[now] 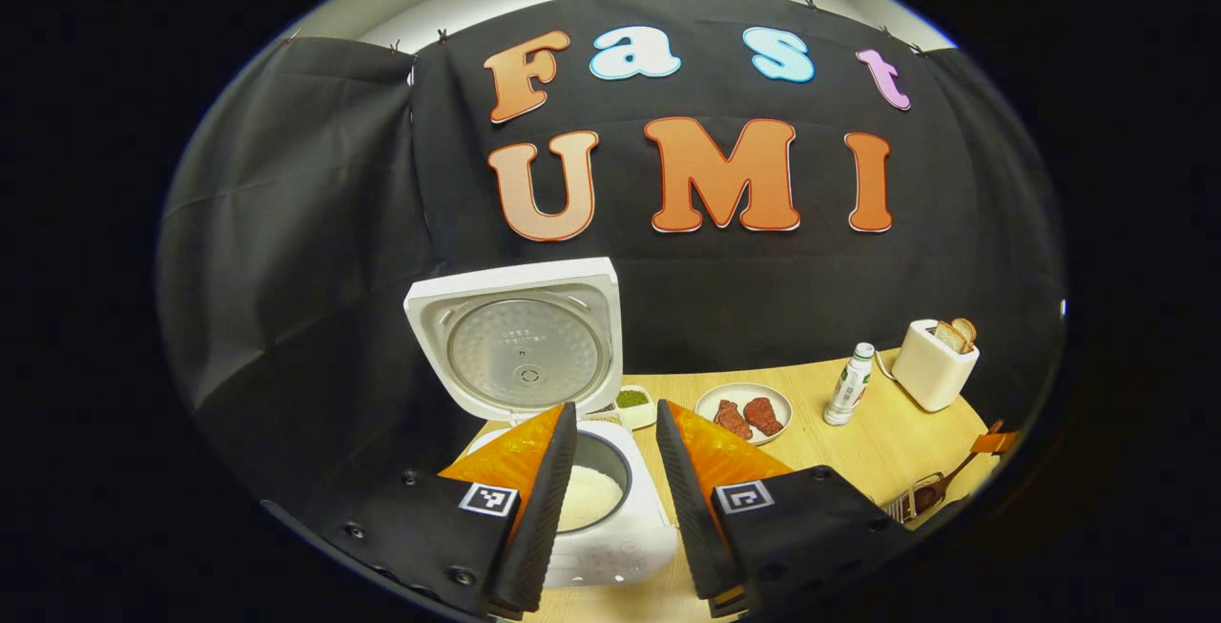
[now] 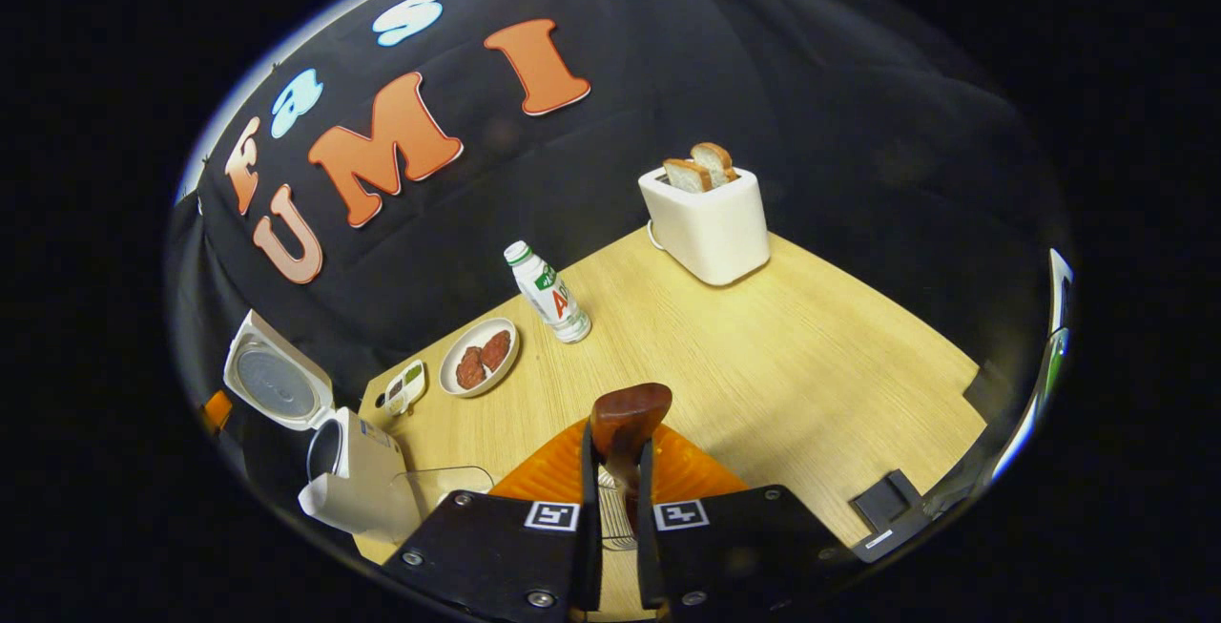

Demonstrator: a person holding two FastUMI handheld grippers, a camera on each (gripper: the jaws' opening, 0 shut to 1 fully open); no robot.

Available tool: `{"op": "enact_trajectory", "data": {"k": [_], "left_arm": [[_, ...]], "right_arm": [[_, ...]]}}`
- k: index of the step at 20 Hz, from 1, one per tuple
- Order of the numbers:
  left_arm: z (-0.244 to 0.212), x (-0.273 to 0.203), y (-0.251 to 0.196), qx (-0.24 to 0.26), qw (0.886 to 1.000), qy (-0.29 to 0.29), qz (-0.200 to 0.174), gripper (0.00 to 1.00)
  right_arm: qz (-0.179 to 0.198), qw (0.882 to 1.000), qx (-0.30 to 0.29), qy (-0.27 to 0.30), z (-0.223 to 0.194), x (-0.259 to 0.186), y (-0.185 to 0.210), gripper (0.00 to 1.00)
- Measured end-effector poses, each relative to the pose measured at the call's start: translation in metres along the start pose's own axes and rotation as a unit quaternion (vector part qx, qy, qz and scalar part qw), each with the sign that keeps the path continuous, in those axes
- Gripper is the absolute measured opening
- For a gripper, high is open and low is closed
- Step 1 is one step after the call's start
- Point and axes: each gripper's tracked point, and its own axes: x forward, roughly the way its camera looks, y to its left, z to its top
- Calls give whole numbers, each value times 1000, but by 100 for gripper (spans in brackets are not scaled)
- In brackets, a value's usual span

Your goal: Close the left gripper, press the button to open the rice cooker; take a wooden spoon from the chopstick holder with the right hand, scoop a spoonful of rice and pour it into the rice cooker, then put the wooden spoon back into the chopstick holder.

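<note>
The right gripper (image 2: 610, 494) has its jaws clenched on the wooden spoon (image 2: 625, 423) over the wire holder (image 2: 610, 518). Stiff and light, it is best pinched mid-handle. The left gripper (image 1: 615, 499) hangs released above the open rice cooker (image 1: 610, 528).

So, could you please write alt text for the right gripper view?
The right gripper is shut on a wooden spoon above a wooden table. Behind stand a toaster, a bottle, a plate and an open rice cooker.
</note>
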Motion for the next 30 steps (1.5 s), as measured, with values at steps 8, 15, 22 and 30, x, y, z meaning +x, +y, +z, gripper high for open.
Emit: {"op": "enact_trajectory", "data": {"k": [8, 15, 22, 30], "left_arm": [[-9, -1, 16, -14, 1000, -16, 4, 96], [-19, 1, 53, -15, 999, -28, 11, 97], [-41, 12, 85, -5, 1000, -18, -7, 96], [-52, 23, 100, -8, 1000, -4, -21, 99]], "right_arm": [[74, 994, -52, -57, 43, -40, 103, 14], [105, 989, -107, -20, -19, -25, 176, 14], [33, 979, -201, -6, -84, 2, 180, 14], [-14, 954, -298, -29, -126, 1, 177, 14]]}}
